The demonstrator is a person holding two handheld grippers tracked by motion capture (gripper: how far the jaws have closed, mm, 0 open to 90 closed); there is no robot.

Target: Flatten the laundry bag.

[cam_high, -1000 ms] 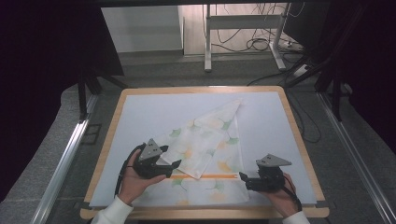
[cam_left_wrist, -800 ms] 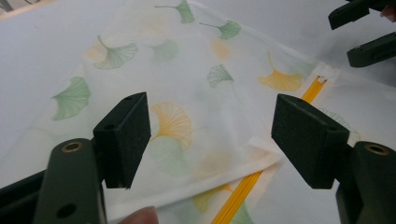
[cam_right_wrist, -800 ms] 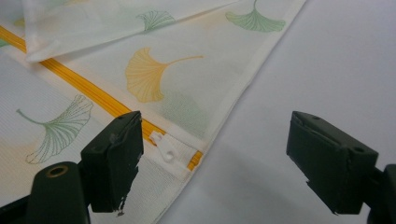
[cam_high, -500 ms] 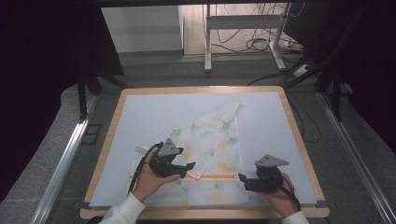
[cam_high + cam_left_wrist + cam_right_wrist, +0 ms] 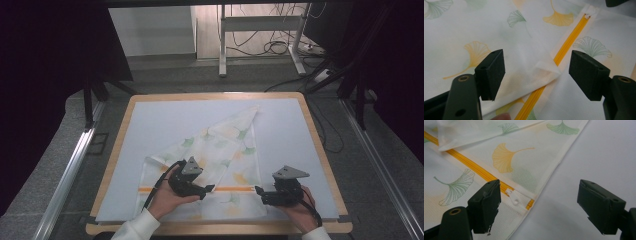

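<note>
Left hand-held gripper (image 5: pixel 209 190) hovered with jaws spread over the folded corner of the ginkgo-print pillowcase (image 5: pixel 220 150), which lay flat on the bench (image 5: pixel 295 125). Its orange zipper (image 5: pixel 564 50) ran rightward to the right hand-held gripper (image 5: pixel 259 191), likewise spread, beside the white zipper pull (image 5: pixel 514 197).

A bench (image 5: pixel 320 145) with a pale wooden rim and a light grey-blue top stands on grey carpeted floor (image 5: pixel 55 150). Beyond it, a white wall panel (image 5: pixel 150 30) and metal desk legs (image 5: pixel 222 45) catch bright light, with black cables (image 5: pixel 272 47) tangled on the floor. Dark curtains (image 5: pixel 45 65) hang at both sides.
</note>
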